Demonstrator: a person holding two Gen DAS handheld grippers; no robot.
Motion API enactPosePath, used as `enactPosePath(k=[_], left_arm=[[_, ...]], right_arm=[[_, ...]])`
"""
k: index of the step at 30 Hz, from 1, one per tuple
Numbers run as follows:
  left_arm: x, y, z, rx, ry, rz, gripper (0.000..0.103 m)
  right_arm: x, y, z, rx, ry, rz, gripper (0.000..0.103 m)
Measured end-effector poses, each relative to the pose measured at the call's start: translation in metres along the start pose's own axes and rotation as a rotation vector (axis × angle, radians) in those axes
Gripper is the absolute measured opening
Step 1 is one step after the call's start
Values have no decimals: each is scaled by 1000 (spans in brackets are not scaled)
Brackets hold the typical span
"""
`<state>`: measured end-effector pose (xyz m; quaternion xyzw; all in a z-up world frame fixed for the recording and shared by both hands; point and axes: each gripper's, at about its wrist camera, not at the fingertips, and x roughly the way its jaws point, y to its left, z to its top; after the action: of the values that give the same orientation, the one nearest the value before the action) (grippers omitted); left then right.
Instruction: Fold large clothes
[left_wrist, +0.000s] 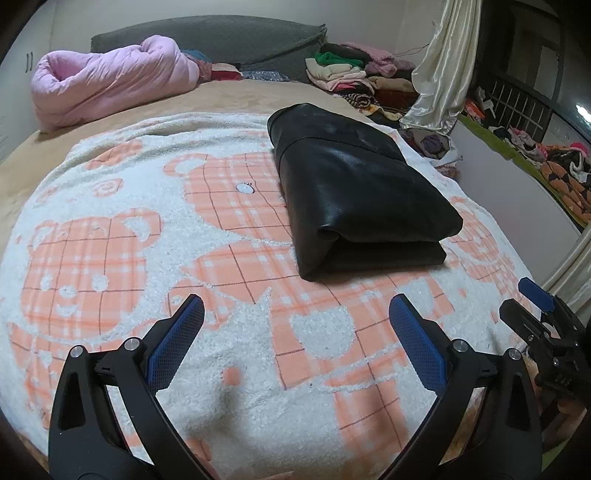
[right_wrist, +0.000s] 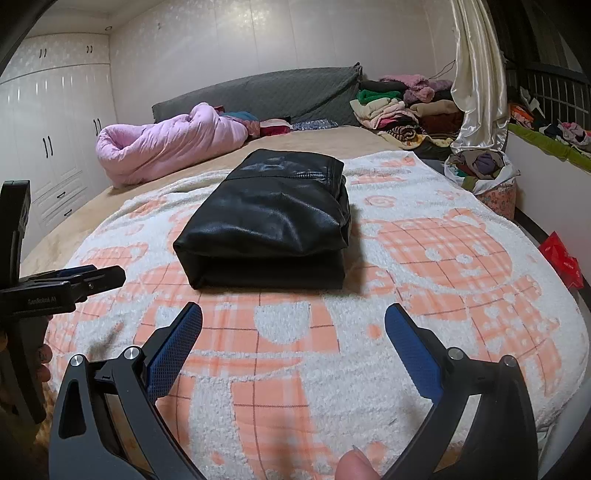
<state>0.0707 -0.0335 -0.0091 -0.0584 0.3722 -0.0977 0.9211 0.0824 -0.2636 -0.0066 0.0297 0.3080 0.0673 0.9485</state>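
Left tool (left_wrist: 295, 317): one, spread wide and empty, hanging over the blanket on the near side of the jacket; nothing was between its blue pads, which reads as a tool let go of a finished job.
Right tool (right_wrist: 293, 325): one, likewise spread and empty, also short of the jacket's near edge; a fingertip (right_wrist: 356, 467) of the person showed at the bottom rim of its view.
Tools together: two in all, side by side, each one visible at the margin of the other's view, neither touching the jacket.
Blanket (left_wrist: 122, 192): one, white with orange checked bears, laid flat under the jacket, likely as a clean folding surface over the bed.
Jacket (right_wrist: 273, 214): one, black and leathery, folded into a thick rectangular bundle, lying in the middle of the blanket with its rolled fold facing the tools; judged done or nearly done.
Bed (right_wrist: 207, 164): one, tan sheet showing beyond the jacket.
Quilt (right_wrist: 166, 142): one, pink, bunched up beyond the jacket and to its left, pushed clear of the working space.
Clothes pile (right_wrist: 391, 107): one heap, many pieces, too jumbled to count, beyond the jacket to its right, probably waiting their turn.
Curtain (right_wrist: 476, 74): one, cream satin, hanging right of the jacket.
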Motion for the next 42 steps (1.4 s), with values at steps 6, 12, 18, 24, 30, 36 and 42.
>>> enactPosePath(k=[6,12,18,24,30,36,42], left_arm=[[0,1,-1,-2,2,6,94],[1,2,-1,0,4,9,94],[-1,3,-1,-4,7,17,94],[-2,3,-1,1,4,23,94],[-3,3,-1,2,4,26,94],[-3,3,-1,2,4,29,94],[-3,4,0,2,3,31,94]], right_arm=[[-1,0,0,2,1,2,99],[1,0,-1,-3,0,5,99],[0,1,0,-3,-2,-1,99],[0,1,0,-2,-2,-1,99],[-3,2,0,-3,-7,-4,99],[-4,2,1,-5,-7,-6,99],[-4,2,2,-3,-9,-2,99]])
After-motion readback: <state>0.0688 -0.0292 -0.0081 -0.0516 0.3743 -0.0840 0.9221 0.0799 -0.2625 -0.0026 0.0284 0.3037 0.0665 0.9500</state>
